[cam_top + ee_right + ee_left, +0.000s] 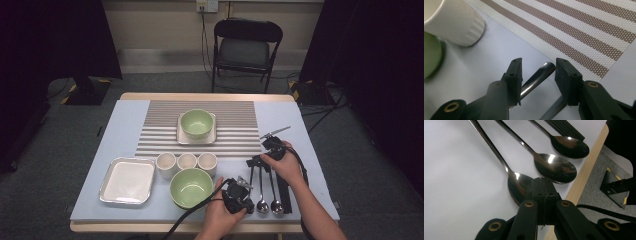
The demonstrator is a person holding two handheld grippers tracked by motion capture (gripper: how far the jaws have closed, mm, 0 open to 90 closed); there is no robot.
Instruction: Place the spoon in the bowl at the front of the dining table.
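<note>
Three metal spoons lie side by side at the table's front right, next to black chopsticks (pixel 285 192). My left gripper (pixel 245 197) (pixel 541 183) is shut with nothing between its jaws, and its tips sit over the bowl of the leftmost spoon (pixel 516 186). The middle spoon (pixel 556 168) (pixel 262 204) and the right spoon (pixel 570 146) (pixel 275 205) lie free. My right gripper (pixel 256 162) (pixel 539 65) is at the handle ends. Its jaws stand apart on either side of one spoon handle (pixel 545 68), and the pads do not touch it. A second handle (pixel 552 108) lies lower right.
A green bowl (pixel 191 186) and three white cups (pixel 187 161) stand left of the spoons. A square white tray (pixel 127 181) is at front left. Another green bowl (pixel 196 122) sits on a plate on the striped placemat (pixel 235 132). The table's front edge (pixel 586 175) is near.
</note>
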